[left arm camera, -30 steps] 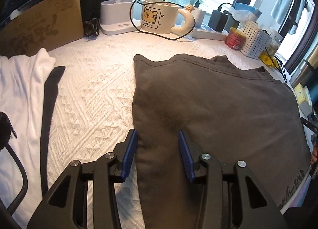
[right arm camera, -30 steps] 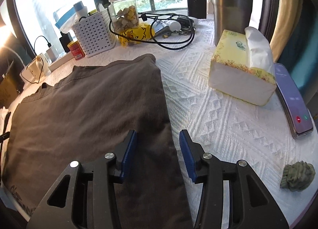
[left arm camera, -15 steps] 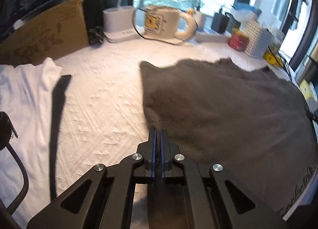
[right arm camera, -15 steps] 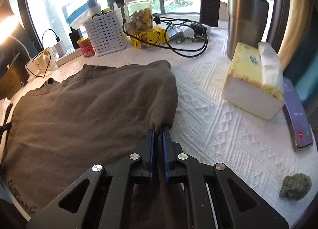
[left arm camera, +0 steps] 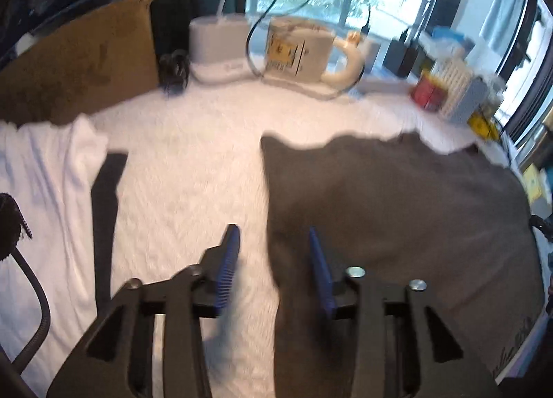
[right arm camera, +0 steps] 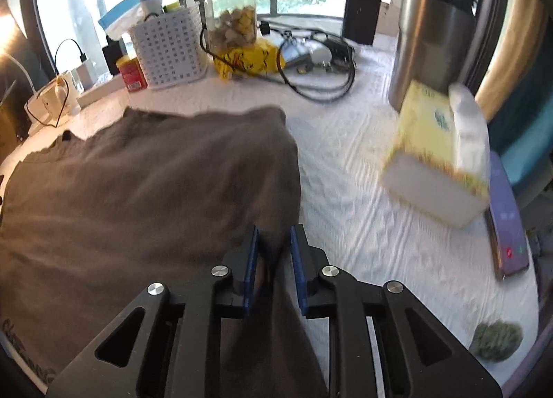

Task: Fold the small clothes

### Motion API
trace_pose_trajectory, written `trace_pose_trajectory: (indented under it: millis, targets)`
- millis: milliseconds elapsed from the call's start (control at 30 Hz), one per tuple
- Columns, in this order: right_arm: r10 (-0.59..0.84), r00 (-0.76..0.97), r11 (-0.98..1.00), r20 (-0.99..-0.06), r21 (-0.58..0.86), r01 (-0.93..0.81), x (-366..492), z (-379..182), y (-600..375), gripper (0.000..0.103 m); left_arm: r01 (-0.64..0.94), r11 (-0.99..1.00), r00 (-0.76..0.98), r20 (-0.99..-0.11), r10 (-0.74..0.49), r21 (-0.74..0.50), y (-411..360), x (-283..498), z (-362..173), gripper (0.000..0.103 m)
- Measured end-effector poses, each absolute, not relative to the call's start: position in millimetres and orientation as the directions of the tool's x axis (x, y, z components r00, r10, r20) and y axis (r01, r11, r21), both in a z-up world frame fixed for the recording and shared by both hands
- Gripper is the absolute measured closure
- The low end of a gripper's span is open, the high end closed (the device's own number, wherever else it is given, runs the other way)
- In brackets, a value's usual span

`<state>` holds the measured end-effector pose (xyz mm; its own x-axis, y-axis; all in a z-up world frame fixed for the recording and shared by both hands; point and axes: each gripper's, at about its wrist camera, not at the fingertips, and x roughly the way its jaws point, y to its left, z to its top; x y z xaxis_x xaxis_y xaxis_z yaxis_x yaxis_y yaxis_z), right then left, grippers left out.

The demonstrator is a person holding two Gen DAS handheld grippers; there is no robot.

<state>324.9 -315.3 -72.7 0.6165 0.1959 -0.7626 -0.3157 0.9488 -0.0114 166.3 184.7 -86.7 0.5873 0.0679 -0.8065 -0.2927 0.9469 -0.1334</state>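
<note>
Left tongs (left arm camera: 273, 270) spread wide, straddling the left edge of the grey garment (left arm camera: 397, 218). Right tongs (right arm camera: 274, 270) narrowly apart, its right edge bunched between the pads. Garment lies flat on the white worktop (left arm camera: 193, 169), filling mid-frame.

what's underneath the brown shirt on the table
The brown shirt lies on a white textured table cover, visible around its edges. Whatever sits beneath the shirt's middle is covered and cannot be seen.

Matt grey cloth shirt (right arm camera: 145, 197), textured white tablecloth (right arm camera: 349, 190)
</note>
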Motion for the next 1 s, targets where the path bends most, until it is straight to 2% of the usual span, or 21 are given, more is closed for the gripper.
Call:
trace_pose_trajectory:
  millis: [433, 467, 500, 533, 567, 733, 800, 867, 1000]
  targets:
    - [0.193, 0.616, 0.949, -0.764, -0.015, -0.316, 397.0, -70.2, -290.8, 0.08, -0.218, 0.965, 0.594, -0.804, 0.014, -0.145, 194.2, 234.0, -104.3, 0.059]
    - [0.194, 0.608, 0.948, -0.77, -0.012, -0.318, 402.7, -72.6, -289.2, 0.08, -0.208, 0.969, 0.592, -0.806, 0.015, -0.135, 193.1, 234.0, -105.3, 0.061]
    - [0.195, 0.596, 0.948, -0.779, -0.007, -0.319, 408.9, -75.8, -287.4, 0.08, -0.196, 0.973, 0.589, -0.808, 0.02, -0.119, 191.3, 234.3, -106.7, 0.068]
    - [0.195, 0.589, 0.948, -0.785, -0.003, -0.318, 413.8, -78.9, -286.1, 0.08, -0.192, 0.976, 0.586, -0.81, 0.032, -0.101, 189.6, 236.3, -108.2, 0.092]
    - [0.194, 0.582, 0.948, -0.789, -0.001, -0.317, 417.0, -82.1, -284.9, 0.08, -0.194, 0.978, 0.58, -0.813, 0.049, -0.079, 188.1, 238.4, -109.5, 0.098]
    - [0.212, 0.604, 0.948, -0.768, 0.011, -0.319, 426.4, -88.2, -281.7, 0.08, -0.196, 0.981, 0.605, -0.787, 0.117, -0.005, 181.3, 242.0, -105.6, 0.1]
    - [0.218, 0.62, 0.945, -0.754, 0.004, -0.327, 428.2, -89.5, -280.3, 0.081, -0.217, 0.976, 0.617, -0.776, 0.132, -0.007, 185.7, 243.5, -106.0, 0.1]
    - [0.214, 0.63, 0.946, -0.747, -0.002, -0.324, 430.5, -89.2, -280.6, 0.087, -0.235, 0.972, 0.623, -0.77, 0.134, -0.021, 190.5, 245.4, -109.4, 0.1]
    - [0.23, 0.623, 0.947, -0.747, 0.022, -0.322, 435.7, -88.1, -284.0, 0.088, -0.249, 0.968, 0.616, -0.777, 0.129, -0.036, 193.3, 250.2, -113.5, 0.1]
